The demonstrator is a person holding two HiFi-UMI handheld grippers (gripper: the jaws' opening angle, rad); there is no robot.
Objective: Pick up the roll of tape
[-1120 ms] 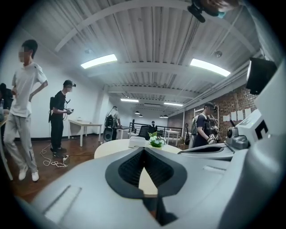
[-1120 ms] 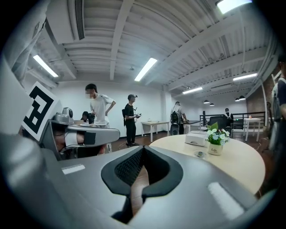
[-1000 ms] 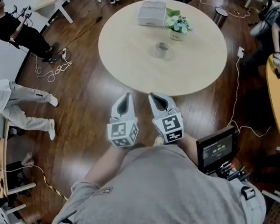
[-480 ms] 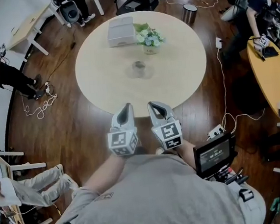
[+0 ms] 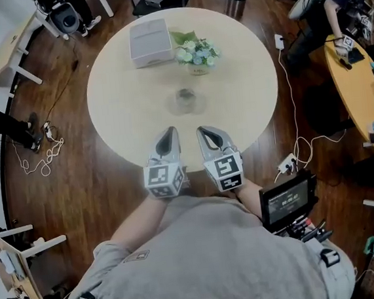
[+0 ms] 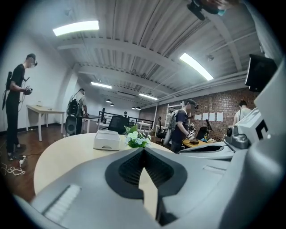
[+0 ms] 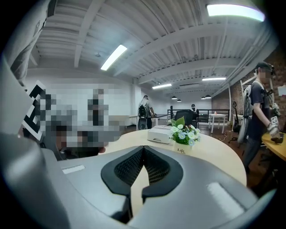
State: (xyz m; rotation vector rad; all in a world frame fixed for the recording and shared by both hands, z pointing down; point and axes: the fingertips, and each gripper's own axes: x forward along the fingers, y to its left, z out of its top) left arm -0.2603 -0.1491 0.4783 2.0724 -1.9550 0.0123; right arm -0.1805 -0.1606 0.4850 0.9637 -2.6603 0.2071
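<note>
Tape roll (image 5: pixel 185 100), clear and lying flat, sits near the middle of the round table (image 5: pixel 121 116), at 12 o'clock from both tools and well apart from them. The left tool (image 5: pixel 167 138) and right tool (image 5: pixel 206 134) are side by side over the near table edge; each has its jaws closed together with nothing between them. A flower pot (image 5: pixel 197 52) stands at 1 o'clock from the tape, a white box (image 5: pixel 150 42) at 11 o'clock.

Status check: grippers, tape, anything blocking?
Shut and empty: left gripper, right gripper, over near table edge. Mid-table, tape roll untouched. Nothing between; flowers, box beyond.
</note>
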